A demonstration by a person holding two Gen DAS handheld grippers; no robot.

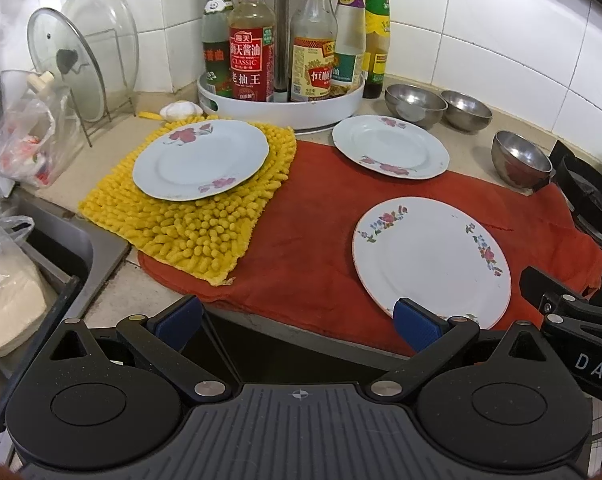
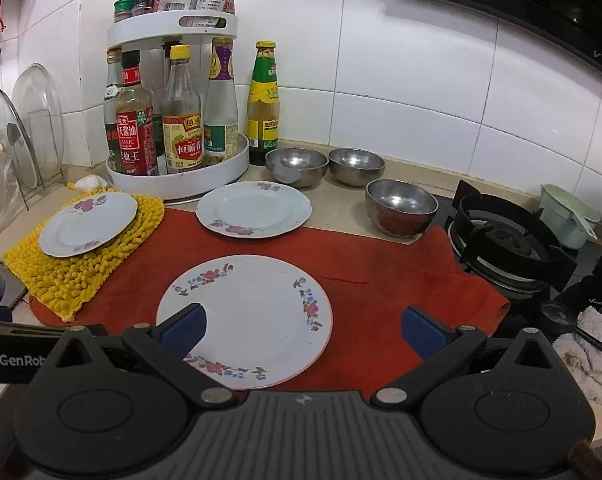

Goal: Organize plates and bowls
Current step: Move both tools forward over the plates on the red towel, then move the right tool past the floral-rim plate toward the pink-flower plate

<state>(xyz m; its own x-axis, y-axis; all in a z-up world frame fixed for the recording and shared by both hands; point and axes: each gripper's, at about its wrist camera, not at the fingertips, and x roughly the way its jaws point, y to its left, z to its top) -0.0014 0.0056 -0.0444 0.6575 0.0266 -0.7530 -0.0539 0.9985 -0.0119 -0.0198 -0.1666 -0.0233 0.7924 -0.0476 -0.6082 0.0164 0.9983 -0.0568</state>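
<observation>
Three floral white plates (image 2: 245,316) are spread before both released tongs (image 1: 299,318) (image 2: 303,330); steel bowls (image 2: 401,208) are ranged behind, by the black gas burner (image 2: 505,240).

"CLASSIC" is read on the red label of the soy sauce bottle (image 1: 249,60). "DAS" is printed on the right claw (image 1: 597,368), "GenRob" on the left claw (image 2: 17,360).
</observation>
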